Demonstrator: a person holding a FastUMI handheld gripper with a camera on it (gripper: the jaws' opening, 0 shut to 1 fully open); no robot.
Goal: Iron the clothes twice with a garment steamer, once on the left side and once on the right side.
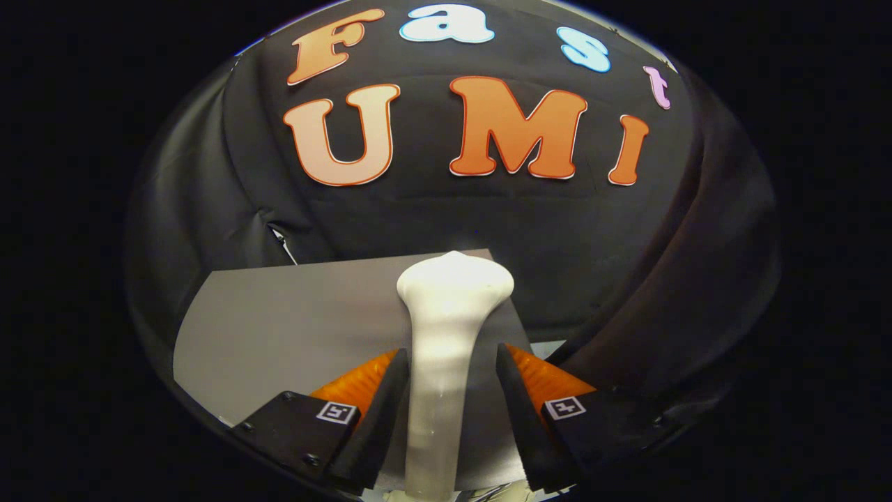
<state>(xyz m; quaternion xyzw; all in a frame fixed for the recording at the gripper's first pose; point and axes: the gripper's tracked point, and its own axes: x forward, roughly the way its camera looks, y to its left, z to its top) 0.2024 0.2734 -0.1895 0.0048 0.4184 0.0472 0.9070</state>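
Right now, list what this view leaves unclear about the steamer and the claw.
- Steamer: its lower end is cut off below the claw, gripper view.
- Steam face: turned away; only the white back shows.
- Grip: the left finger seems to touch the handle, but a gap shows beside the right, so a firm clamp cannot be confirmed.
- Grey surface: whether it is the clothes cannot be told.

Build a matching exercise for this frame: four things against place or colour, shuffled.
Things:
1. garment steamer
2. grey surface
3. cloth wall
4. gripper

Descriptions:
a. black, beyond everything else
b. fingers on either side of the steamer's neck, grip unclear
c. white, between the fingers
d. flat, under and beyond the steamer

Pairs: 1-c; 2-d; 3-a; 4-b
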